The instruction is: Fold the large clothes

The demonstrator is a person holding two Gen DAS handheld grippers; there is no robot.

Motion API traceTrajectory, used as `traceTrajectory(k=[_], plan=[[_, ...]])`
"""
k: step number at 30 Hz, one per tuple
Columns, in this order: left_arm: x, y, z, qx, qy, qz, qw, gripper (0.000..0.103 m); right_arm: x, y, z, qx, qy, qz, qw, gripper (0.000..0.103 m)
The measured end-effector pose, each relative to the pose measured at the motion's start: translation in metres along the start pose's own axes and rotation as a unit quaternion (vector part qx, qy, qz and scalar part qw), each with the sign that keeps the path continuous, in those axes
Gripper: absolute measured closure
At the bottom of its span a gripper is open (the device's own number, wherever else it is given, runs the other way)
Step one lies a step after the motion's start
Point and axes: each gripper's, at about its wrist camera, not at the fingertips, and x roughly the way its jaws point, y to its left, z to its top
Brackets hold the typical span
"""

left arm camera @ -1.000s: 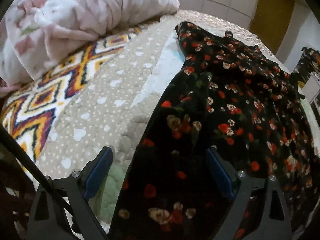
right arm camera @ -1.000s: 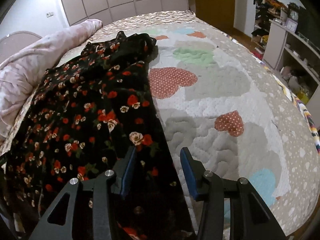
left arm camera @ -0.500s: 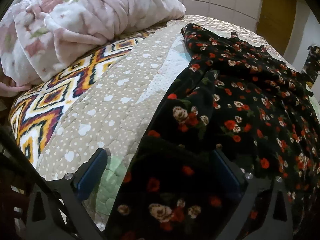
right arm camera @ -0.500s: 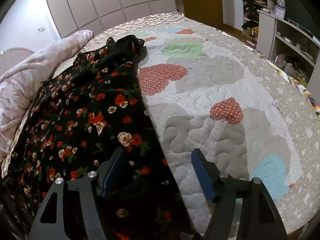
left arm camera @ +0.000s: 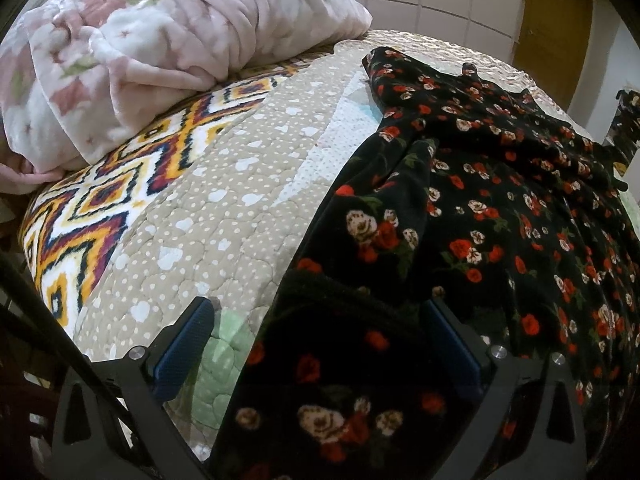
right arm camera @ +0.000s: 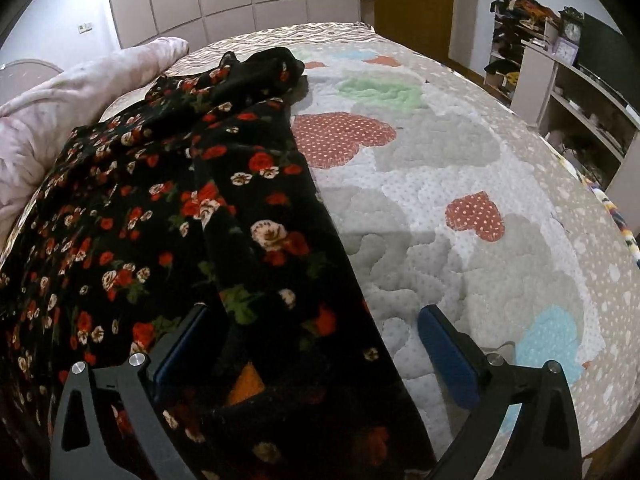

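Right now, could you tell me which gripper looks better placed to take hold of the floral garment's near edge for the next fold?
Probably the left gripper: its open jaws straddle the floral garment. The right gripper, jaws still opening, has cloth beside only one finger.

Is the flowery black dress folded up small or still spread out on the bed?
Spread out. The dress stretches long across the quilt, rumpled, with one side lapped over, not a neat bundle.

black dress [left arm camera: 500, 208] with red and cream roses; quilt [right arm camera: 440, 216] grey-white with dotted red hearts

Black tools [left arm camera: 320, 344], blue pads [right arm camera: 446, 356], silver screws
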Motion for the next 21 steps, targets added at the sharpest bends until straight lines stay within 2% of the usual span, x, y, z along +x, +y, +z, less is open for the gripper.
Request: traceTrajectory(k=[9,10,11,12,14,15,18,21], plan=[[-0.004,0.003,-0.002,-0.005,-0.006,-0.007,0.9999,0.0,-0.002,0.001,-0.006,0.002,-0.018,-0.008,1.0,0.0],[-0.007,0.005,-0.002,-0.006,-0.003,-0.017,0.9998,0.001,-0.003,0.004,-0.007,-0.001,-0.019,-0.016,1.0,0.0],[-0.014,0.009,-0.001,-0.012,-0.003,-0.041,0.9991,0.008,-0.003,0.006,-0.007,-0.007,-0.018,-0.027,0.999,0.0],[-0.021,0.014,0.0,-0.019,-0.005,-0.067,0.9975,0.02,-0.003,0.01,-0.007,-0.016,-0.017,-0.038,0.999,0.0],[-0.038,0.031,0.003,-0.041,-0.006,-0.123,0.9915,0.026,-0.002,0.015,-0.006,-0.04,-0.011,-0.05,0.998,0.0],[-0.046,0.042,0.005,-0.052,-0.013,-0.135,0.9894,0.026,-0.002,0.015,-0.004,-0.049,-0.002,-0.045,0.998,0.0],[-0.06,0.073,0.012,-0.073,-0.027,-0.138,0.9875,0.026,-0.001,-0.004,0.005,-0.024,0.029,0.019,0.999,0.001],[-0.055,0.101,0.016,-0.091,-0.014,-0.136,0.9864,0.026,-0.019,-0.032,0.007,0.023,0.02,0.07,0.997,0.018]])
